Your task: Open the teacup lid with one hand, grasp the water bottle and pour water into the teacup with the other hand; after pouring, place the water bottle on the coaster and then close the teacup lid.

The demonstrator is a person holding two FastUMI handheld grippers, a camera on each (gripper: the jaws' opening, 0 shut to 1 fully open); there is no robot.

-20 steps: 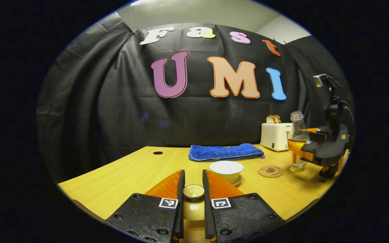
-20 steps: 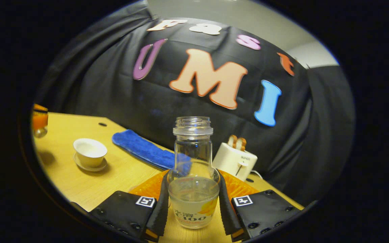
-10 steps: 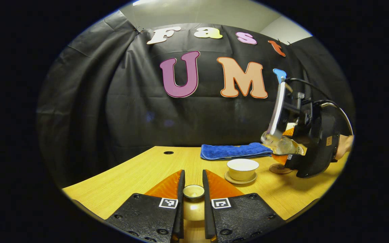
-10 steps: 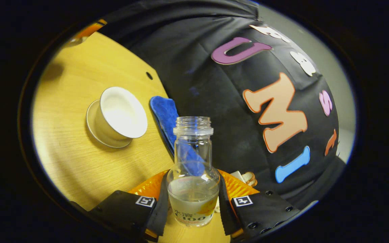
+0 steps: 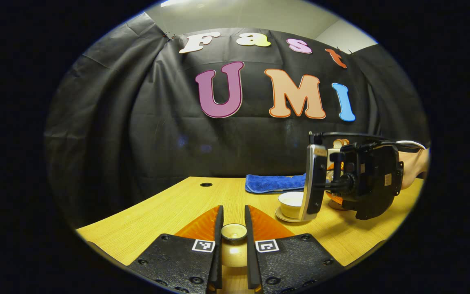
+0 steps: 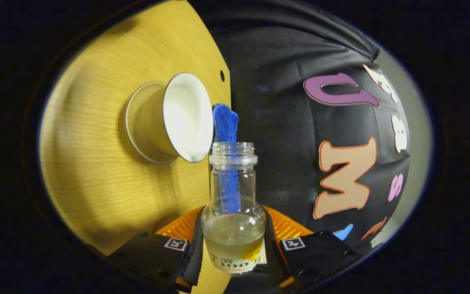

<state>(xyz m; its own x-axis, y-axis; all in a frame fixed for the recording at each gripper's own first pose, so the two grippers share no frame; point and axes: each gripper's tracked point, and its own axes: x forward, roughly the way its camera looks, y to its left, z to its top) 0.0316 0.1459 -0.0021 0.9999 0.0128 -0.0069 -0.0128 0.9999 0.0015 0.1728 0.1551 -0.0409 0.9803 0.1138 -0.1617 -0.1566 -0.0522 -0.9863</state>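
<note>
Holding the water bottle [image 6: 233, 228] tipped on its side, the right gripper [image 6: 233, 253] has its jaws clamped on it, the mouth just beside the open teacup [image 6: 178, 118] at 10 o'clock. The left gripper [image 5: 233, 245] has its jaws clamped on the lid [image 5: 233, 232] over the surface [image 5: 169, 208].

The teacup [image 6: 182, 118] is a pale, wide-mouthed cup, open, standing on its saucer [image 6: 135, 122] on the wooden table. Its lid [image 5: 233, 232], pale with a round knob, is held off the cup, between the left gripper's fingers. The water bottle [image 6: 233, 208], clear glass, uncapped, with some liquid inside, is tipped sideways, its mouth just beside the cup's rim
</note>
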